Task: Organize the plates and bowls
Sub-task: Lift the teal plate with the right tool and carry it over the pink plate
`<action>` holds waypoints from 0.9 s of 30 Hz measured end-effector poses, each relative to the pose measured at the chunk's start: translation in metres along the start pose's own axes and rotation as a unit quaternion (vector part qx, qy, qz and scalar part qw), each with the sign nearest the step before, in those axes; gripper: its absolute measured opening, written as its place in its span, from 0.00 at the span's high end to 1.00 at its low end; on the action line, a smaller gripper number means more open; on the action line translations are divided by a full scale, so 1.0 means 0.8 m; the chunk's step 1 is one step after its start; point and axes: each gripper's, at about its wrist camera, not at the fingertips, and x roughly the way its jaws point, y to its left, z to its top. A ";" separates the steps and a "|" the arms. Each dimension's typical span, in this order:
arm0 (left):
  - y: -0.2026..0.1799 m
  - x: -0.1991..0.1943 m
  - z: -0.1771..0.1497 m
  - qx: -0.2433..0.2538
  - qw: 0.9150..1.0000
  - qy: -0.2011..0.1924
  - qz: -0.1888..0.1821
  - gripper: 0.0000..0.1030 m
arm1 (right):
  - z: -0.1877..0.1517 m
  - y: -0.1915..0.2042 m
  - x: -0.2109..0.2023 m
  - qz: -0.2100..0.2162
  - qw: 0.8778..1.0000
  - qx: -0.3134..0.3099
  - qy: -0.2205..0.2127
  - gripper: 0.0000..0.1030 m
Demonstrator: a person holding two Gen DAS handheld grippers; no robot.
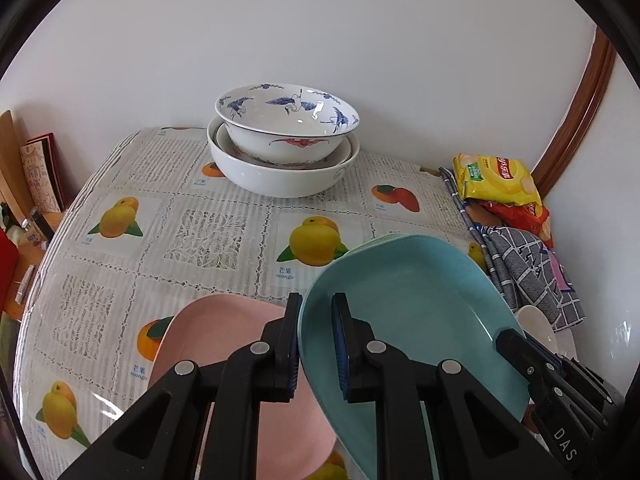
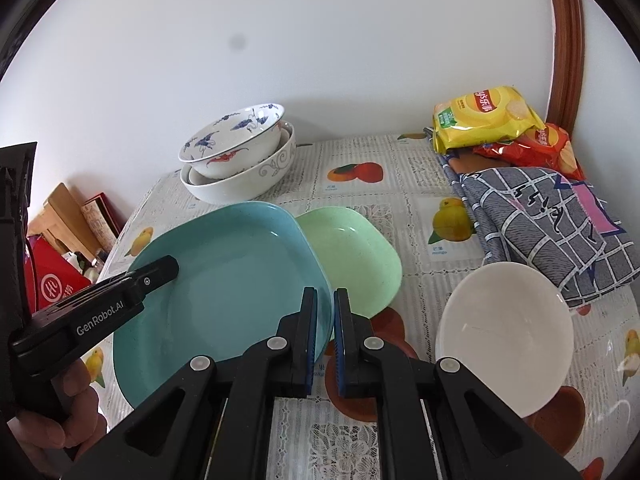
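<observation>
Left wrist view: blue plate rim clamped in left gripper

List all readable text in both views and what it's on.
"GenRobot.AI": side of the left tongs
"DAS": body of the right tongs
"mango", under two Chinese characters: tablecloth fruit squares
Yellow chip bag: red logo, script too blurred to read
Red chip bag: unreadable
Red bag left of the table: white round logo, characters unreadable

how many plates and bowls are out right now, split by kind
Plates: 3, the blue plate, green plate, pink plate
Bowls: at least 3, the crane bowl nested in a large white bowl, plain white bowl
Total: at least 6
</observation>
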 end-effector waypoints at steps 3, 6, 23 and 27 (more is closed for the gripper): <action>-0.005 -0.015 -0.007 0.000 1.000 -0.004 -0.004 0.86 | -0.005 -0.002 -0.019 0.000 1.000 0.006 -0.010 0.92; -0.011 -0.031 -0.014 0.006 1.000 -0.009 -0.004 0.86 | -0.012 -0.005 -0.034 -0.003 1.000 0.008 -0.016 0.92; -0.022 -0.079 -0.043 0.002 1.000 -0.020 -0.022 0.86 | -0.037 -0.006 -0.091 -0.018 0.999 0.014 -0.035 0.93; -0.021 -0.084 -0.044 0.000 0.999 -0.024 -0.025 0.86 | -0.037 -0.004 -0.097 -0.020 0.999 0.013 -0.037 0.93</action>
